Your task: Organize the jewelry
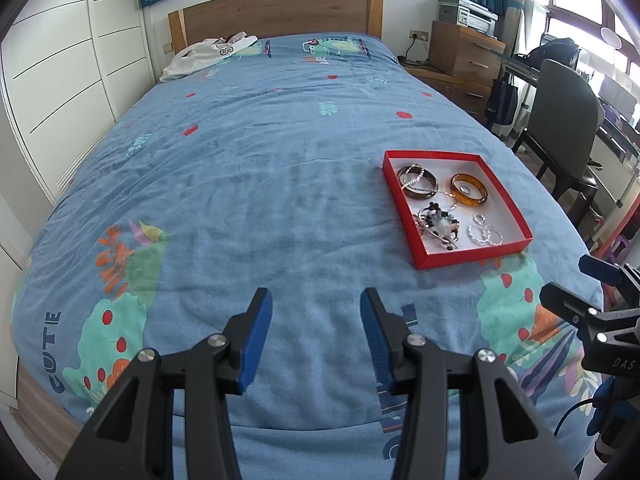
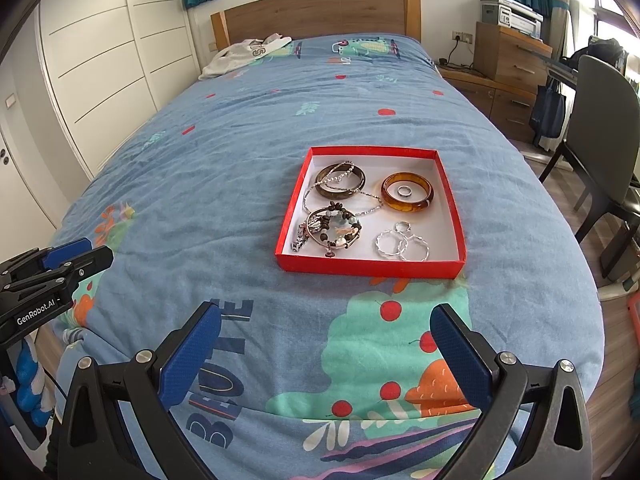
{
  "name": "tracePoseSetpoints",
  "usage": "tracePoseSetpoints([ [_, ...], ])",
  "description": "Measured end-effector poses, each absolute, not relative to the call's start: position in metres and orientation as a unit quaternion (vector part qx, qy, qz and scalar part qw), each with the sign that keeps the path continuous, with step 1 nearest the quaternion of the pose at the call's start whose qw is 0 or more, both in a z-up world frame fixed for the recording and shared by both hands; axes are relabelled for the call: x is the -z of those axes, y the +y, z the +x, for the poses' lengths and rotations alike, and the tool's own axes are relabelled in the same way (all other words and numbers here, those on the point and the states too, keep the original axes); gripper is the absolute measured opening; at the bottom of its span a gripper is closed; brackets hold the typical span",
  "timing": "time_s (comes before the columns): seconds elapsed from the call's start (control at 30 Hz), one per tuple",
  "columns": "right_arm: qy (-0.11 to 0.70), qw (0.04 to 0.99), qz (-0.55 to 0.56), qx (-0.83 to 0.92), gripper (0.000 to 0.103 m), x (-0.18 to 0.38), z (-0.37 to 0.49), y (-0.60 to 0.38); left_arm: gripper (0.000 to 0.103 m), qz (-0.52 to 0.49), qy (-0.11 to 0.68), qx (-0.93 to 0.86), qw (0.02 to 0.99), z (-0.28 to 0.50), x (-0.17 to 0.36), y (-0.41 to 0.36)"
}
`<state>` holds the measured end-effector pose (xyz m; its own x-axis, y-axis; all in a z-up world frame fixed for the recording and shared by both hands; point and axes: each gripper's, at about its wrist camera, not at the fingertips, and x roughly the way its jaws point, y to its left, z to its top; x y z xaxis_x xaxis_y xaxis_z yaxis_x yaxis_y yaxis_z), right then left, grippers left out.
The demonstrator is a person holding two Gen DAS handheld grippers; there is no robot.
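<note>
On the blue bed (image 2: 240, 152), a red tray (image 2: 370, 269) holds all visible jewelry: dark bangle (image 2: 340, 180), amber bangle (image 2: 407, 192) ringing a small ring (image 2: 404, 191), beaded bracelets (image 2: 332, 228), silver hoops (image 2: 402, 245). No loose pieces show on the cover. Left gripper (image 1: 316, 336) and right gripper (image 2: 326, 354) hover near the tray, fingers parted, empty. Sorting appears done or not begun; which cannot be told.
</note>
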<state>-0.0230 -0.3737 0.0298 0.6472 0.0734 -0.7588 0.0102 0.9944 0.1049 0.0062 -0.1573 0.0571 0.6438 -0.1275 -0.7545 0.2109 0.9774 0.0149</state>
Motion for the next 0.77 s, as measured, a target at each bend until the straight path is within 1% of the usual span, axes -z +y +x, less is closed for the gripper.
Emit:
tracePoseSetpoints([
  [0.5,0.422,0.905,0.051,-0.018,0.102,-0.0292,-0.0230,-0.3743,0.044,0.046,0.419,0.095,0.902,-0.0017,-0.0471,-0.1557],
  [0.77,0.421,0.905,0.050,-0.017,0.102,-0.0297,-0.0227,-0.3734,0.044,0.046,0.417,0.095,0.903,0.0039,-0.0505,-0.1526],
])
